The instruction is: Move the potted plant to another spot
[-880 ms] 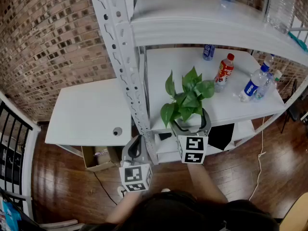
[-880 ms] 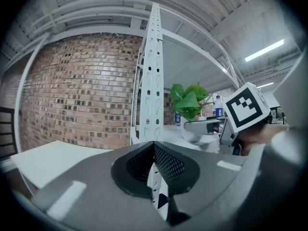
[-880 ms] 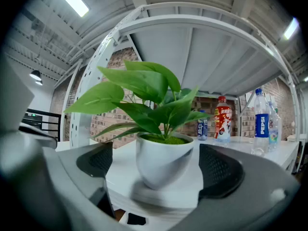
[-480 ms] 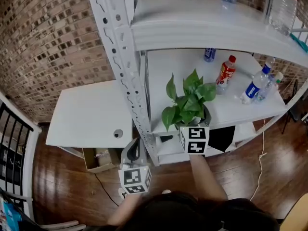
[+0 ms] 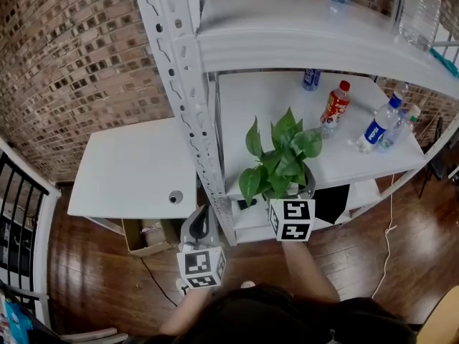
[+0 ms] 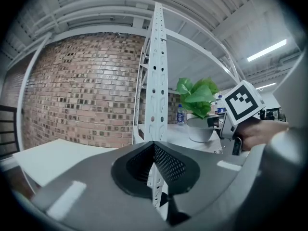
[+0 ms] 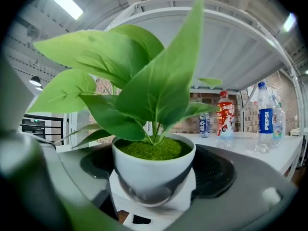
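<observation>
The potted plant [image 7: 151, 170] is a white pot of broad green leaves [image 5: 280, 156] at the front edge of the middle shelf [image 5: 358, 165]. My right gripper [image 7: 154, 177] is shut on the pot, one dark pad on each side. Its marker cube [image 5: 290, 219] sits just in front of the plant in the head view. The pot's base is just above the white shelf edge; I cannot tell whether it touches. My left gripper [image 5: 203, 217] hangs lower left by the shelf post [image 5: 190, 120], shut and holding nothing. In the left gripper view the plant [image 6: 197, 97] stands to the right.
A red bottle [image 5: 333, 106], a blue-labelled bottle [image 5: 376, 127] and a small blue bottle [image 5: 310, 79] stand further back on the same shelf. An upper shelf [image 5: 301, 27] overhangs. A white table [image 5: 136, 167] lies left of the post. A cardboard box [image 5: 147, 235] sits beneath it.
The right gripper pushed in toward the pot, then drew back a little toward me, and the plant shifted slightly with it. The left gripper stayed where it was.
</observation>
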The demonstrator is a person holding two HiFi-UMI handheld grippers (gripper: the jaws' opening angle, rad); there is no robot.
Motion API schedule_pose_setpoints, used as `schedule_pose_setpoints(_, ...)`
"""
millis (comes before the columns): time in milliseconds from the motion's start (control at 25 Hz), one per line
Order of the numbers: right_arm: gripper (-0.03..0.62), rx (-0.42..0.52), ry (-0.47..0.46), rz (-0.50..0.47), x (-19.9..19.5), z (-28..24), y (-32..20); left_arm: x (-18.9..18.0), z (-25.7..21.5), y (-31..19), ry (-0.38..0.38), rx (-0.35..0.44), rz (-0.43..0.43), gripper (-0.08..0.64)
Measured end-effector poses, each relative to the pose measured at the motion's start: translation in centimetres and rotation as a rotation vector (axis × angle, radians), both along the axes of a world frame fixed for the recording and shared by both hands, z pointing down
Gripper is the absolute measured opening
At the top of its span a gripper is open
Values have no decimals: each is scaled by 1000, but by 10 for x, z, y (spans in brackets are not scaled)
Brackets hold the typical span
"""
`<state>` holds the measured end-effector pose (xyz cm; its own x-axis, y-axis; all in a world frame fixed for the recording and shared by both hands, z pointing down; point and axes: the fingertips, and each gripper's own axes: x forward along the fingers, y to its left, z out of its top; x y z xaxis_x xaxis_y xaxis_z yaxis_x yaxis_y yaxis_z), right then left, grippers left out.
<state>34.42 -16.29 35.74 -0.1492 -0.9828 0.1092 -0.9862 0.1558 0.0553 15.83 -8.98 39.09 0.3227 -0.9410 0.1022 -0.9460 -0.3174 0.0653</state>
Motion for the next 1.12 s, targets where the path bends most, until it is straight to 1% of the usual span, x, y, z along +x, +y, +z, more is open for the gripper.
schedule_pose_setpoints(80, 482, 6, -8, -5, -3, -1, 17, 0, 0, 3, 0, 1, 5, 14)
schedule_pose_setpoints(240, 480, 23, 50, -44, -21, 2, 38, 0, 1, 8, -3, 2, 12, 14)
schedule_pose_setpoints(280, 480, 21, 51, -53, -25, 3, 43, 0, 1, 10, -4, 4, 13, 14)
schedule_pose_setpoints(400, 480, 10, 35, -78, -39, 7, 63, -6, 5, 20, -3, 0, 4, 14)
schedule_pose_setpoints(520, 480, -1, 14, -109, -58, 9, 81, -20, 7, 21, -3, -4, -10, 14)
schedule_pose_setpoints(680, 480, 1, 7, -164, -95, 9, 97, -51, 3, 20, 0, 17, -41, 14)
schedule_pose_setpoints(840, 480, 23, 5, -256, -151, 2, 103, -88, -7, 21, 28, 89, -43, 14)
schedule_pose_setpoints(1000, 479, 41, -9, -328, -212, -7, 99, -134, -5, 10, 14, 75, -74, 14)
schedule_pose_setpoints(1120, 479, 20, -13, -353, -251, 0, 86, -171, -3, 0, 8, 82, -89, 14)
